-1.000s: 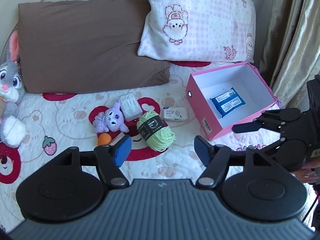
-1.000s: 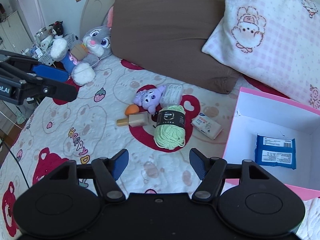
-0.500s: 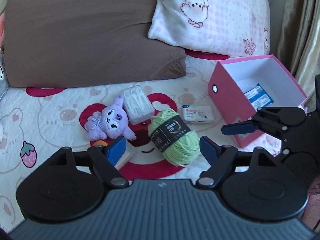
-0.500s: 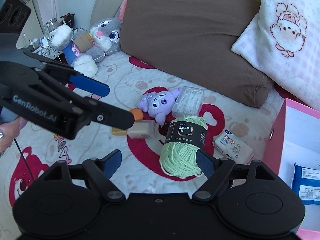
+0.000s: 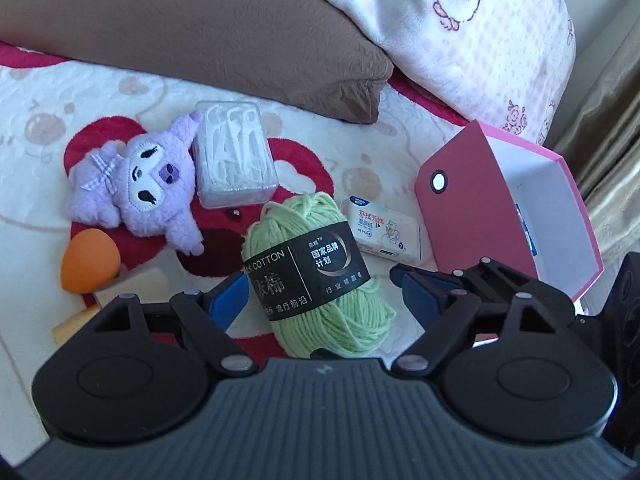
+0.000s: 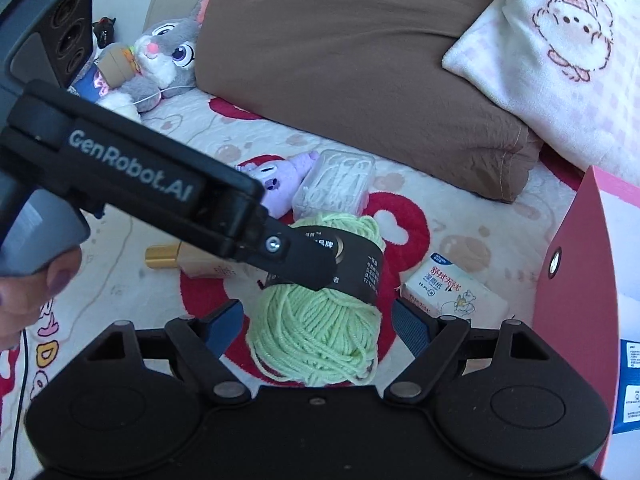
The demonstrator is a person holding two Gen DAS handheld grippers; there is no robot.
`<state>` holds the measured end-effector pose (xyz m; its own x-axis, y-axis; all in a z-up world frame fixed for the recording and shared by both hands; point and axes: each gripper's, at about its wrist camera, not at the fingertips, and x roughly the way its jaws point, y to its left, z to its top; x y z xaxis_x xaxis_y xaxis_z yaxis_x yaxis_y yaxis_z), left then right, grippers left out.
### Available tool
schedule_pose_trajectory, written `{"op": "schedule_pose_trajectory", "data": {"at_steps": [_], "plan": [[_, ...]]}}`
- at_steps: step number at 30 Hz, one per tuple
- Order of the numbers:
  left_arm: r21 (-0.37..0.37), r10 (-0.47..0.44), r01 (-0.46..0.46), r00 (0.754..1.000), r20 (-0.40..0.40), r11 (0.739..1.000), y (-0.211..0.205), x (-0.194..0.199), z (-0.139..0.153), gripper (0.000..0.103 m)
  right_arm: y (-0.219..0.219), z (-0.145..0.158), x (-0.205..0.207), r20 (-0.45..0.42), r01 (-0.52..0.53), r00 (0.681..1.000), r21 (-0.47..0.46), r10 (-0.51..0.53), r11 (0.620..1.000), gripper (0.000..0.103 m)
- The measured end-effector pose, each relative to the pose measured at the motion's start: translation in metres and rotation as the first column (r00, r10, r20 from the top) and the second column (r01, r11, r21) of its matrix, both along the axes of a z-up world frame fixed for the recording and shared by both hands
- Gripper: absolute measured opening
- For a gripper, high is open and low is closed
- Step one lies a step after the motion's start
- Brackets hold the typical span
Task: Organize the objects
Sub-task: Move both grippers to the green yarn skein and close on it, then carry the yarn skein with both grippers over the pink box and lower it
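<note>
A green yarn ball (image 5: 320, 272) with a black label lies on the bedspread. My left gripper (image 5: 320, 296) is open with the yarn between its blue pads. My right gripper (image 6: 316, 322) is open too, with the same yarn (image 6: 320, 328) between its fingers. The left gripper's arm (image 6: 160, 196) crosses over the yarn in the right wrist view. Around the yarn lie a purple plush (image 5: 136, 184), a clear box of floss picks (image 5: 236, 160), an orange sponge (image 5: 90, 260), a tissue pack (image 5: 384, 230) and a beige tube (image 6: 192, 260). The pink box (image 5: 472, 204) stands open at the right.
A brown pillow (image 5: 180, 20) and a pink patterned pillow (image 5: 480, 32) lie behind the objects. A grey rabbit plush (image 6: 160, 64) sits at the far left. A blue packet (image 6: 630, 384) lies inside the pink box. A curtain (image 5: 608, 120) hangs at the right.
Both grippers have moved forward and down toward the green yarn, which now sits between the fingers of each. Both stay open.
</note>
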<state>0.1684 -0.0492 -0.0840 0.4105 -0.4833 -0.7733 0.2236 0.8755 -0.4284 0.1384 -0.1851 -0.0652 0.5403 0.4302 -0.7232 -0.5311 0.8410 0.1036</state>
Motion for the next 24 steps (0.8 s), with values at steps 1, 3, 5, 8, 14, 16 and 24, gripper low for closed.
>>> {"op": "schedule_pose_trajectory", "data": {"at_steps": [1,3,5,8,14,16,24], "plan": [[0.012,-0.005,0.005,1.0,-0.016,1.0,-0.003,0.001,-0.003,0.084,0.001,-0.003,0.001,-0.009,0.003,1.0,-0.002,-0.003,1.0,0.085],[0.031,-0.016,0.018,0.999,-0.039,0.999,-0.004,0.003,-0.009,0.084,0.003,-0.011,0.003,-0.009,0.004,1.0,-0.001,-0.004,1.0,0.084],[0.041,-0.007,0.008,0.999,-0.032,0.999,-0.005,0.005,-0.015,0.084,0.005,-0.021,0.004,-0.018,0.011,1.0,-0.019,-0.012,1.0,0.083],[0.042,0.025,-0.021,0.996,-0.089,0.999,-0.003,0.011,-0.028,0.084,0.003,-0.03,0.002,-0.042,0.038,0.998,0.036,-0.036,0.999,0.083],[-0.055,0.056,-0.062,0.992,-0.113,0.997,-0.001,0.002,-0.04,0.066,0.004,-0.046,0.005,-0.078,0.064,0.995,0.036,-0.061,0.997,0.08],[-0.065,0.059,-0.067,0.992,-0.109,0.996,-0.004,-0.003,-0.036,0.058,0.005,-0.048,0.004,-0.097,0.066,0.993,0.015,-0.064,0.998,0.071],[-0.002,0.01,-0.01,0.998,-0.057,1.0,-0.022,-0.034,-0.002,0.055,-0.003,-0.023,-0.022,-0.129,0.094,0.988,0.041,-0.088,0.995,0.06]]}}
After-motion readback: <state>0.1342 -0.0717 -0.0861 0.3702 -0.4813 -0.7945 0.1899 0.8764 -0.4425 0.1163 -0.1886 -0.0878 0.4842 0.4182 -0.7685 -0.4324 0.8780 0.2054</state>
